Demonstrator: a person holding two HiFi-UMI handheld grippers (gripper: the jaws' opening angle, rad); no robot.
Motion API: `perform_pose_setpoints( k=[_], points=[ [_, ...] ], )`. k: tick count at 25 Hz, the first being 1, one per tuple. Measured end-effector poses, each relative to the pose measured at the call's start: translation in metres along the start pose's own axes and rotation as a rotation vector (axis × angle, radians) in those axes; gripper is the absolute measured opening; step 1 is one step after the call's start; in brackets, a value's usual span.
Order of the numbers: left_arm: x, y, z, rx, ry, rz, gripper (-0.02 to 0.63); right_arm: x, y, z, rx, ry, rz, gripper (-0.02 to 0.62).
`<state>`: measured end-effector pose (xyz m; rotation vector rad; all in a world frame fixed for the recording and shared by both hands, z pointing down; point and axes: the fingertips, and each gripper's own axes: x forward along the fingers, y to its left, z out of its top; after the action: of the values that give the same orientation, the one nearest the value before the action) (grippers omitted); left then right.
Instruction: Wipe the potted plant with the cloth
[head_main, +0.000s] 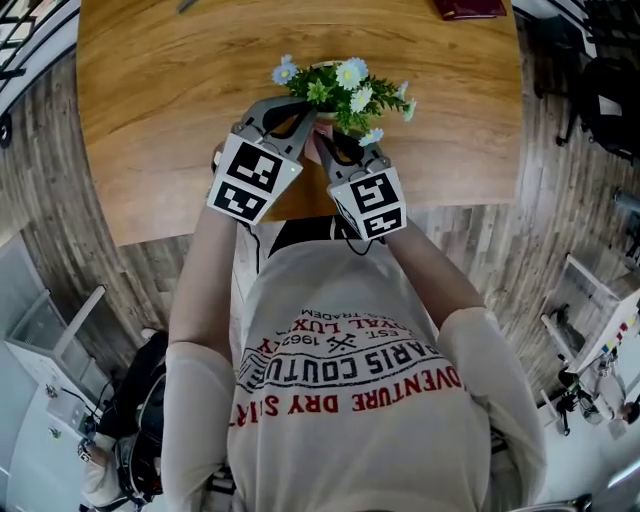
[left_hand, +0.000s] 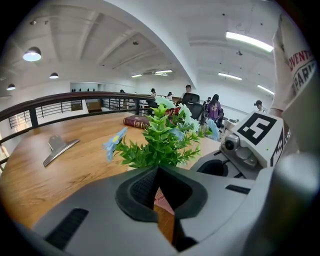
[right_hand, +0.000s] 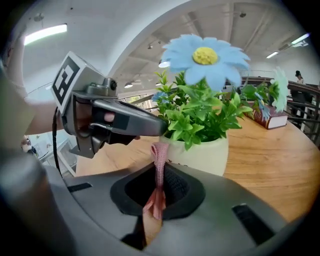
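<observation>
The potted plant (head_main: 345, 95), green leaves with blue and white flowers in a cream pot (right_hand: 200, 150), stands near the wooden table's front edge. Both grippers meet at the side of the pot nearest me. My right gripper (head_main: 338, 145) (right_hand: 159, 172) is shut on a pink cloth (right_hand: 160, 155), which sticks up between its jaws against the pot. My left gripper (head_main: 300, 118) (left_hand: 157, 172) is shut just left of it, its tip (right_hand: 161, 129) right above the cloth's top; I cannot tell whether it touches. The plant (left_hand: 160, 142) fills the left gripper view straight ahead.
A dark red book (head_main: 470, 8) (left_hand: 136, 121) lies at the table's far side. A metal clip (left_hand: 57, 149) rests on the wood to the left. The table's front edge (head_main: 300, 225) runs just below the grippers, against my body. People sit far off in the background.
</observation>
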<state>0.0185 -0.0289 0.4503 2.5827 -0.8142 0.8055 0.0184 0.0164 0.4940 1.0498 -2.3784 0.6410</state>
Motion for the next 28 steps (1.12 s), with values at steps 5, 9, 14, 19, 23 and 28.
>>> perform_pose_setpoints(
  k=[5, 9, 14, 19, 23, 28],
  points=[
    [-0.002, 0.001, 0.002, -0.005, -0.005, -0.008, 0.015, 0.002, -0.008, 0.001, 0.118, -0.019, -0.027, 0.043],
    [-0.001, -0.002, 0.0, 0.021, -0.009, -0.017, 0.015, 0.0, -0.015, -0.001, 0.161, -0.028, -0.049, 0.043],
    [-0.002, 0.0, -0.001, 0.019, -0.026, -0.028, 0.015, -0.003, -0.022, -0.003, 0.174, -0.022, -0.062, 0.043],
    [-0.002, -0.001, -0.001, 0.015, -0.036, -0.036, 0.015, -0.008, -0.029, -0.005, 0.164, -0.017, -0.076, 0.043],
    [-0.002, -0.002, 0.0, 0.035, -0.031, -0.039, 0.015, -0.015, -0.04, -0.009, 0.157, -0.008, -0.096, 0.043],
    [-0.002, -0.003, -0.001, 0.043, -0.024, -0.041, 0.015, -0.022, -0.053, -0.011, 0.11, 0.007, -0.1, 0.043]
  ],
)
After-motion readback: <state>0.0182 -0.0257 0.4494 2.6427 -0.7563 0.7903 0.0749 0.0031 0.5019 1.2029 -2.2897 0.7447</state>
